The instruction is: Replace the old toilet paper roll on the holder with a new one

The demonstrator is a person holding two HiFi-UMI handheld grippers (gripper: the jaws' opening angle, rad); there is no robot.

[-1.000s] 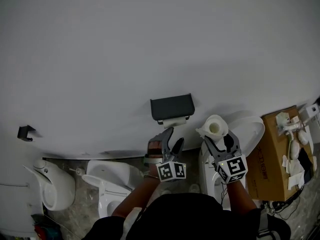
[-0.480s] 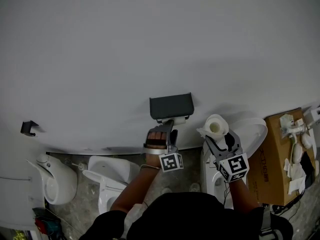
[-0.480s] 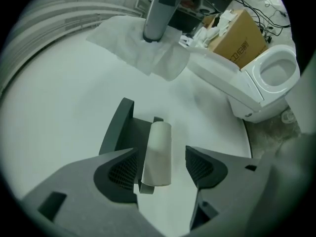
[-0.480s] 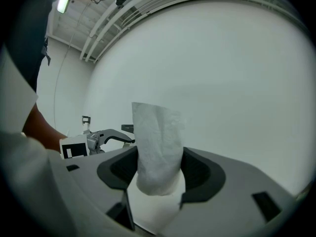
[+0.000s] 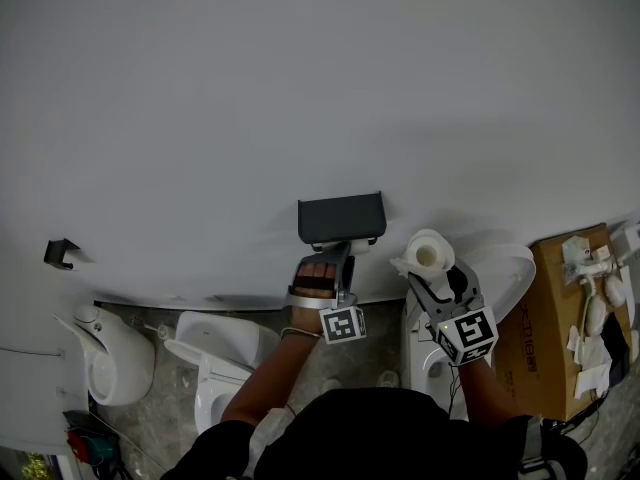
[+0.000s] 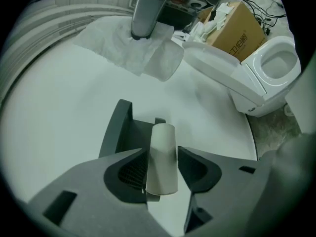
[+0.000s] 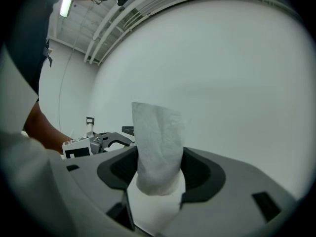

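Observation:
The dark holder (image 5: 341, 218) is fixed to the white wall, with the old roll, a bare cardboard core (image 5: 352, 245), under it. My left gripper (image 5: 340, 252) reaches up to it. In the left gripper view the core (image 6: 162, 157) stands between the jaws in front of the holder (image 6: 118, 132), and the jaws of the left gripper (image 6: 162, 174) have just been closing and now touch it on both sides. My right gripper (image 5: 437, 280) is shut on the new white roll (image 5: 430, 253), held up beside the holder. A loose sheet stands up from the new roll (image 7: 157, 152) between the jaws of the right gripper (image 7: 157, 179).
White toilets stand on the floor below: one at the left (image 5: 215, 353), one behind the right gripper (image 5: 505, 268), plus a white fixture (image 5: 105, 363) further left. A cardboard box (image 5: 555, 318) with clutter is at the right. A small black hook (image 5: 60, 252) is on the wall.
My left gripper rolled over and moved up to the holder, and its jaws closed in on the cardboard core. The right gripper and new roll stayed put.

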